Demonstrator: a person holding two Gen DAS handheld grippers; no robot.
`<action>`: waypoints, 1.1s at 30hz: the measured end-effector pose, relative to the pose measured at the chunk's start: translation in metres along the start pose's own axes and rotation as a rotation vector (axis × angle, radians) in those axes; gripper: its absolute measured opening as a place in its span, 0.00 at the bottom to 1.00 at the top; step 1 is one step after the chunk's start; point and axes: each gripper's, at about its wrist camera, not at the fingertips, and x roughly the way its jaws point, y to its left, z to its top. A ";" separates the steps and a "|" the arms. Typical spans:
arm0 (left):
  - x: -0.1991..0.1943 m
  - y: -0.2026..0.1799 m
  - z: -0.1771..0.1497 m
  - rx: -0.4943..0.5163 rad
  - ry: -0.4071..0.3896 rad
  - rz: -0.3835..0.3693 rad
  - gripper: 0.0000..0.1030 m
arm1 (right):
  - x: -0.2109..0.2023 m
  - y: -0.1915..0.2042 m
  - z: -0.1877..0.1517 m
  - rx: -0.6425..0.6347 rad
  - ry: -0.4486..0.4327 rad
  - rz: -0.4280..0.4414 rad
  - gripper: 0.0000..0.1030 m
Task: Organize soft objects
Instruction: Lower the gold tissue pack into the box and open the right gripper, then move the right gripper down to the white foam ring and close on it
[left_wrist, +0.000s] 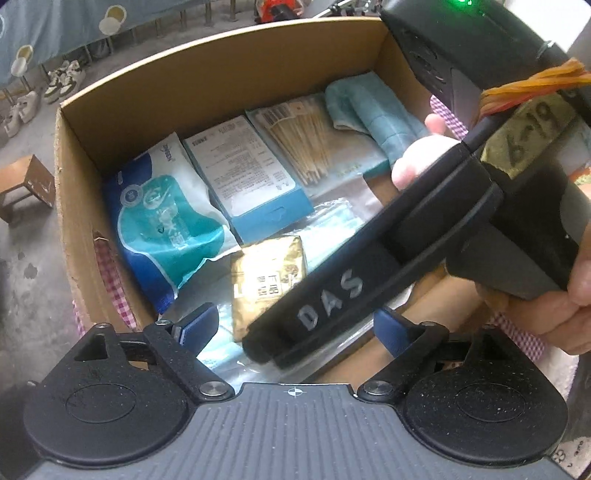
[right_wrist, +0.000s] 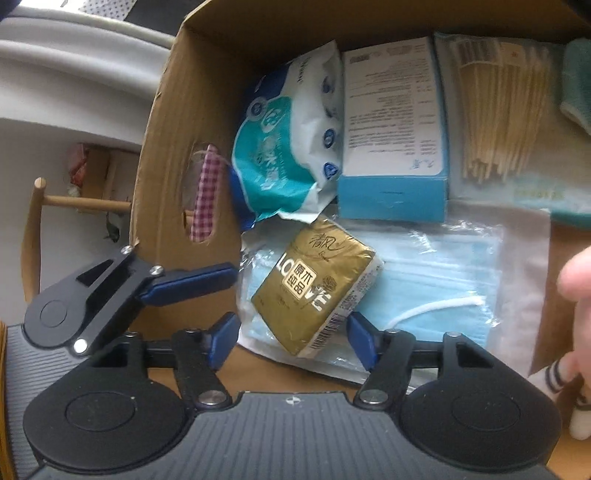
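Here the gold tissue pack (right_wrist: 317, 291) lies on a bag of blue face masks (right_wrist: 436, 280) inside the cardboard box (right_wrist: 162, 155). The right gripper (right_wrist: 291, 341) stands apart around its near corner, pads not pressing. The left gripper (left_wrist: 291, 326) is spread wide, holding nothing

Tissue pack (right_wrist: 317, 284) on bagged masks (right_wrist: 436, 280) in cardboard box (right_wrist: 162, 155); wipes (right_wrist: 288, 147), carton (right_wrist: 393, 125), swabs (right_wrist: 498, 110) behind.

Cardboard box (left_wrist: 110, 122): wipes pack (left_wrist: 162, 218) left; blue carton (left_wrist: 247, 173), cotton swabs (left_wrist: 306, 144), teal cloth (left_wrist: 373, 110) along far side; gold tissue pack (left_wrist: 266, 273) near, on bagged masks (left_wrist: 332, 221). Right gripper (left_wrist: 321, 310) crosses above.
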 end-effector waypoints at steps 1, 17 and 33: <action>-0.002 0.000 -0.001 -0.003 -0.005 0.002 0.93 | -0.002 -0.002 -0.002 0.005 -0.012 -0.001 0.67; -0.087 -0.039 -0.031 0.036 -0.344 0.015 0.98 | -0.170 -0.024 -0.146 -0.074 -0.577 0.210 0.69; 0.018 -0.207 -0.075 0.372 -0.328 -0.252 0.88 | -0.148 -0.134 -0.294 0.192 -0.827 -0.164 0.49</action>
